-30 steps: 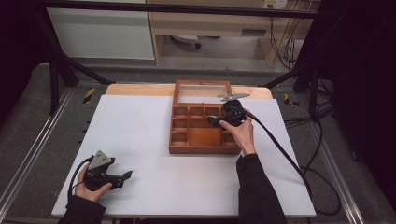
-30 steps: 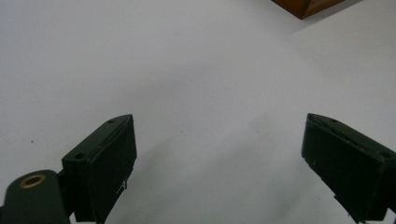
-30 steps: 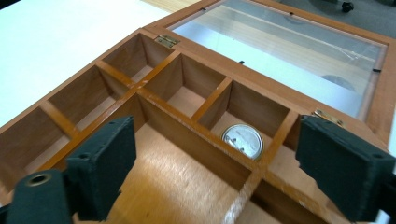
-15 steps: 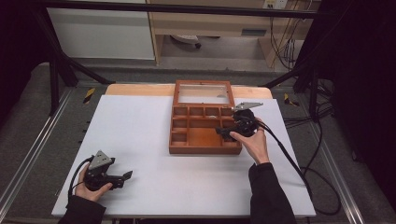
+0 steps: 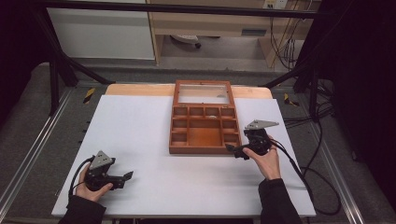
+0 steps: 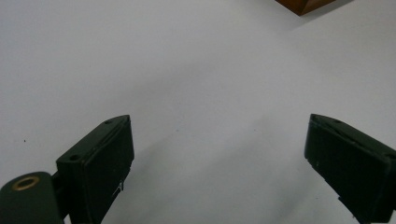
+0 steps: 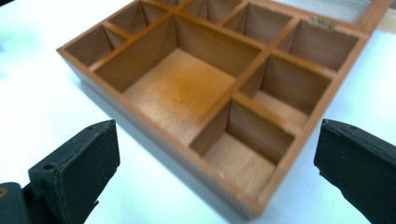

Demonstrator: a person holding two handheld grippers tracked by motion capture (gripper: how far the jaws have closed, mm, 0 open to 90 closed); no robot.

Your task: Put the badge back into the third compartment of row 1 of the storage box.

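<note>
**High view: open wooden box mid-table, both grippers clear of it**

High view shows a wooden compartment box (image 5: pixel 204 125) on the white table (image 5: pixel 140 135), set a little right of centre toward the far side. Its glass-paned lid (image 5: pixel 203 93) is thrown back flat beyond it, reaching over the strip of bare wood at the table's far edge. The box has a large central compartment with smaller ones round it — every compartment that can be seen holds nothing.

The right gripper (image 5: pixel 236 151) is held just off the box's near right corner, its jaws pointing left toward that corner and not touching the wood. Its jaws have just been opening and now stand wide apart with nothing between them. In the right gripper view the two black jaws frame the box's near corner, and the box (image 7: pixel 219 88) lies tilted across the picture with its large compartment in the middle.

The left gripper (image 5: pixel 122 178) sits near the table's near left corner, well apart from the box, in the person's left hand (image 5: pixel 88 186). Its jaws point right and are spread wide over bare white table, empty — the left gripper view shows them so, with one corner of the box (image 6: pixel 306 4) far off at the top.
</note>
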